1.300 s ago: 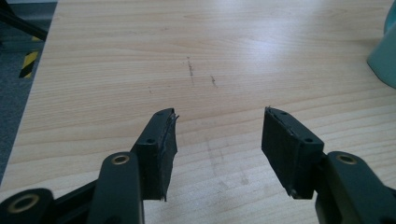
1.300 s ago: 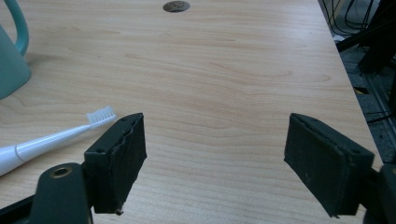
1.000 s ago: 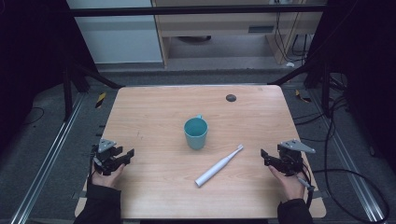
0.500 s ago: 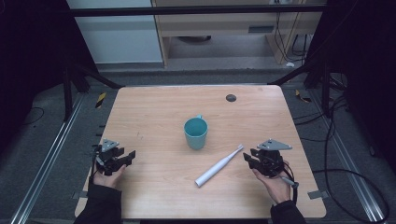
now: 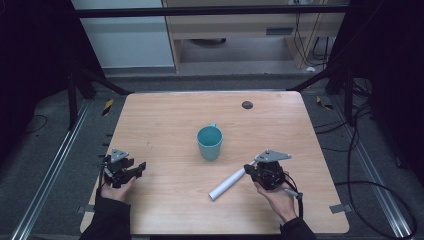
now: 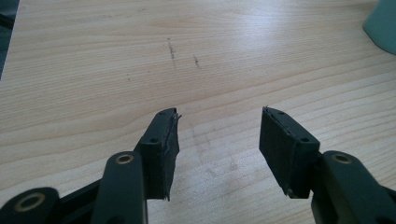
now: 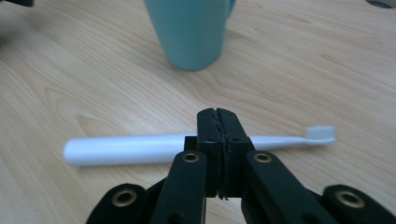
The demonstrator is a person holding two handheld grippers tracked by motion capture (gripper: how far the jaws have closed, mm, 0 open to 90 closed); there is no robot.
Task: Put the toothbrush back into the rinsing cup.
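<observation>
A white electric toothbrush [image 5: 227, 185] lies flat on the wooden table [image 5: 165, 115], just in front of a teal cup [image 5: 209, 142]. My right gripper [image 5: 248, 169] is at the brush's head end. In the right gripper view its jaws [image 7: 217, 114] have just been closing and now meet pad to pad with nothing between them. The toothbrush [image 7: 130, 149] lies crosswise on the wood just beyond the tips, and the cup [image 7: 189, 32] stands behind it. My left gripper [image 5: 140, 167] rests at the table's left side, open [image 6: 218, 121] over bare wood.
A small dark round spot [image 5: 247, 104] sits near the table's far edge. Dark floor, rails and cables surround the table. A corner of the cup [image 6: 383, 25] shows at the top right of the left gripper view.
My right hand has slid left from the table's right side up to the toothbrush's head end, and its jaws have gone from wide apart to together. The left hand has stayed put.
</observation>
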